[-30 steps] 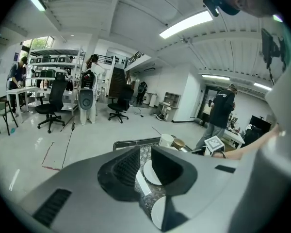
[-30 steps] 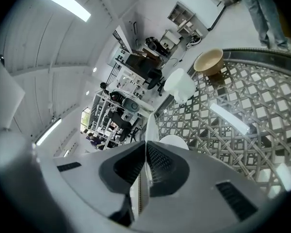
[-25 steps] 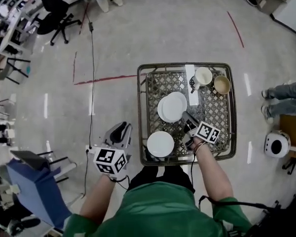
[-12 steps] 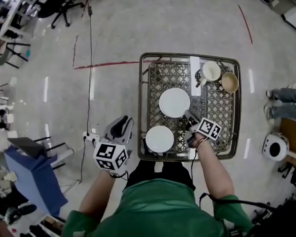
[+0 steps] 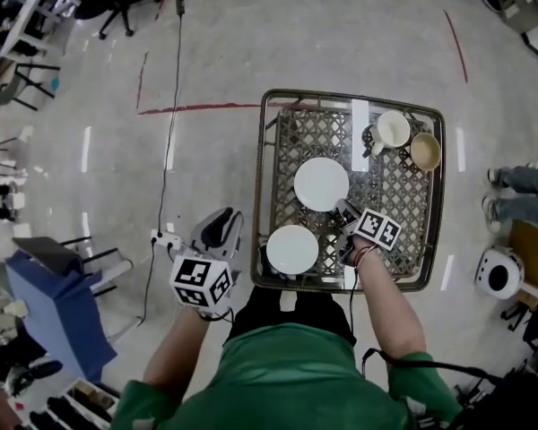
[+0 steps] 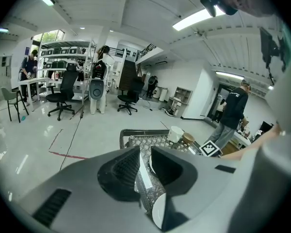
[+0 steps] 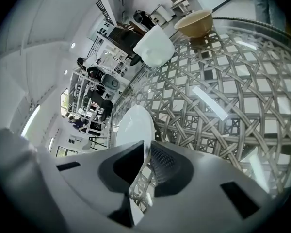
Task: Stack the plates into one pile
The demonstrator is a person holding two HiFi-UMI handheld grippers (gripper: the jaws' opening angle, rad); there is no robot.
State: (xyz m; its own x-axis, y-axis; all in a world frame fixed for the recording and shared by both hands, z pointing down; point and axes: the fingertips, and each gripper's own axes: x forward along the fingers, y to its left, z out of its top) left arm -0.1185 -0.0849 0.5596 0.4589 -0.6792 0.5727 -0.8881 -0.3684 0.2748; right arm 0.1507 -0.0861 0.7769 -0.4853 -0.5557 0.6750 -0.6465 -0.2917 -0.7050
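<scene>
Lattice-topped table [image 5: 403, 195], seen from above, bearing two white plates that lie flat and apart. The far plate [image 5: 321, 184] sits mid-table and the near plate [image 5: 292, 249] by the near rim. The right gripper [image 5: 344, 211] stands at the far plate's near-right edge. That rim runs between its jaws, which have just been opening, and we see a gap at one pad. The near plate lies just toward us and left of those fingers. The left gripper [image 5: 220, 222] hangs off the table's near-left side, jaws narrowly apart and empty. We judge the right hand nearer.
</scene>
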